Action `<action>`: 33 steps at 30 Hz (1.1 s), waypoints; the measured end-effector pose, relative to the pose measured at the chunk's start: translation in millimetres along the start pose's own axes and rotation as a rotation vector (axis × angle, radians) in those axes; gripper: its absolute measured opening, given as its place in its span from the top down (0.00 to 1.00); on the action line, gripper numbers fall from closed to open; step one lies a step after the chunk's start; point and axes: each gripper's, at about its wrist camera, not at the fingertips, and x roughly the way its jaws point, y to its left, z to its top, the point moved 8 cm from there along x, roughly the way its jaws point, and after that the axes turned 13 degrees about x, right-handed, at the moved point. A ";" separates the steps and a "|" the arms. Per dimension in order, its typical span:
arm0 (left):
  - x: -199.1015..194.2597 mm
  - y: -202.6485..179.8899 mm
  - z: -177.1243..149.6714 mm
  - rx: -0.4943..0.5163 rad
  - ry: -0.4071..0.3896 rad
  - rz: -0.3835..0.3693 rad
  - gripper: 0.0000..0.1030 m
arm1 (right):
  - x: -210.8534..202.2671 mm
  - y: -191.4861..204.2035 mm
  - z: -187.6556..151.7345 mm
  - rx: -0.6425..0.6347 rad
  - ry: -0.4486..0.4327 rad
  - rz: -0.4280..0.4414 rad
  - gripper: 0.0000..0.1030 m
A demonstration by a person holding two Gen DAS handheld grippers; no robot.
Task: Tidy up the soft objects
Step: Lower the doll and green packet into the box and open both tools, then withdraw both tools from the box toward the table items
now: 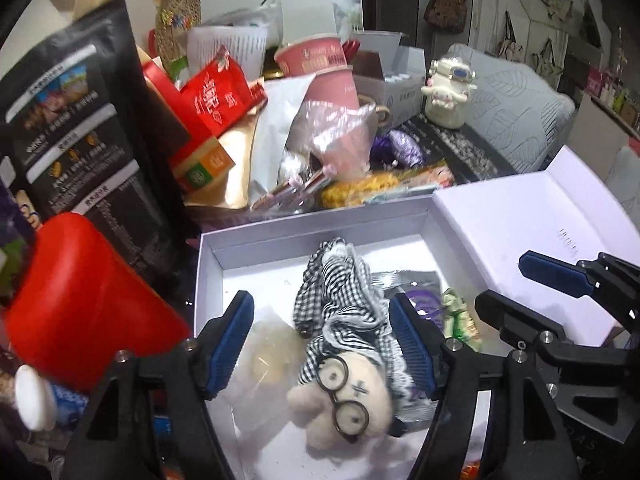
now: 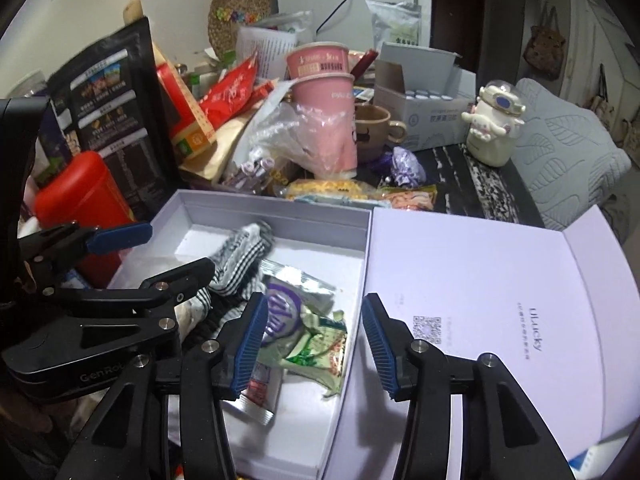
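A cluttered tabletop crowds the far side of the white cardboard box (image 1: 280, 236): a tall black printed pouch (image 1: 80, 128), a glossy red container (image 1: 80, 304) hard against the box's left wall, stacked pink paper cups (image 2: 324, 92), crinkled clear plastic, and a cream figurine jar (image 2: 494, 128) farther right. The box's hinged lid (image 2: 500, 300) lies open flat to the right. Inside lies the plush bear (image 1: 340, 396), fuzzy and cream, in round wire glasses and gingham cloth, beside foil snack packets (image 2: 304, 332). The left gripper (image 1: 320, 344) hangs over the bear, jaws spread, pads clear of it. The right gripper (image 2: 316, 344) straddles the box's right wall, jaws apart, gripping nothing.
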 end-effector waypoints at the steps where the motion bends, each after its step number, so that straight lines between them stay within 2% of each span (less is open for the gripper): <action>1: -5.2 0.3 2.1 -0.007 -0.008 -0.006 0.32 | -7.2 1.9 2.5 -0.002 -0.014 0.003 0.52; 17: -126.4 -2.0 29.4 0.006 -0.208 0.050 0.32 | -119.6 24.7 23.1 -0.031 -0.201 0.028 0.49; 22: -160.4 -3.8 24.2 -0.007 -0.261 0.054 0.32 | -156.3 32.8 17.7 -0.038 -0.263 0.039 0.39; 24: -173.3 -4.4 20.6 -0.010 -0.275 0.058 0.27 | -167.2 35.7 14.1 -0.038 -0.278 0.043 0.36; 26: -187.0 -4.1 17.0 -0.012 -0.300 0.072 0.12 | -180.3 38.6 8.6 -0.038 -0.296 0.045 0.33; 28: -201.6 -3.3 13.0 -0.015 -0.328 0.096 0.06 | -193.0 40.5 3.5 -0.036 -0.313 0.045 0.29; 32: -226.7 -4.2 3.2 -0.012 -0.365 0.093 0.04 | -215.9 42.8 -7.2 -0.032 -0.341 0.038 0.23; 33: -231.4 -4.3 0.1 -0.010 -0.371 0.093 0.04 | -221.2 42.9 -9.9 -0.032 -0.347 0.034 0.19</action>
